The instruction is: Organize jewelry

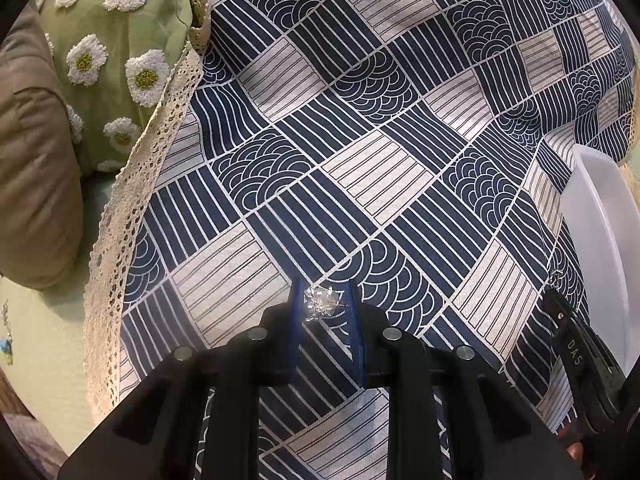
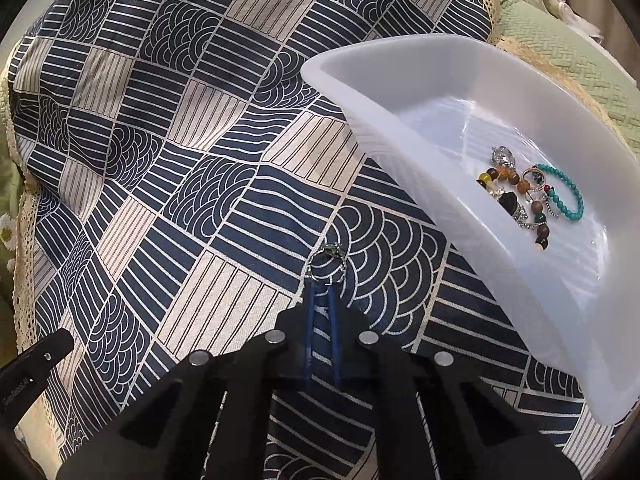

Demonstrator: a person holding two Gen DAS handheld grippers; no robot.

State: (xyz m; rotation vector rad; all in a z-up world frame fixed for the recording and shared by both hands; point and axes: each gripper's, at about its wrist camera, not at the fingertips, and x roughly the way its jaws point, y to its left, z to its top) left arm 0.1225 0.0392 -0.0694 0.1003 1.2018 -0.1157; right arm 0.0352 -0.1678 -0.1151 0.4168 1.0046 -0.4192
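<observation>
Left wrist view: left gripper [image 1: 325, 304] points steeply down at the patterned cloth [image 1: 360, 128]. Its blue pads stand narrowly apart, closed on a small silver brooch-like piece with a pearl [image 1: 323, 303] held at the fingertips. White bin [image 1: 600, 208] sits at 3 o'clock; flowered green cushion [image 1: 116, 52] at 10 o'clock. The other tool's black body shows at 4 o'clock.

Right wrist view: right gripper [image 2: 323, 286] has its pads drawn almost together; no earlier look to compare. A thin silver ring [image 2: 329, 260] sits at the tips, its lower edge apparently pinched, the rest projecting toward 12 o'clock over the cloth. Whether it is lifted clear, cannot tell. The bin's rim lies at 2 o'clock; inside lie a turquoise bead bracelet [image 2: 570, 196] and mixed beaded pieces [image 2: 516, 196].

Handling judgement: both items are light, rigid and smooth, so prone to slipping or flicking out. Pinch across the ring's band; take the brooch by its metal frame, not the pearl.
</observation>
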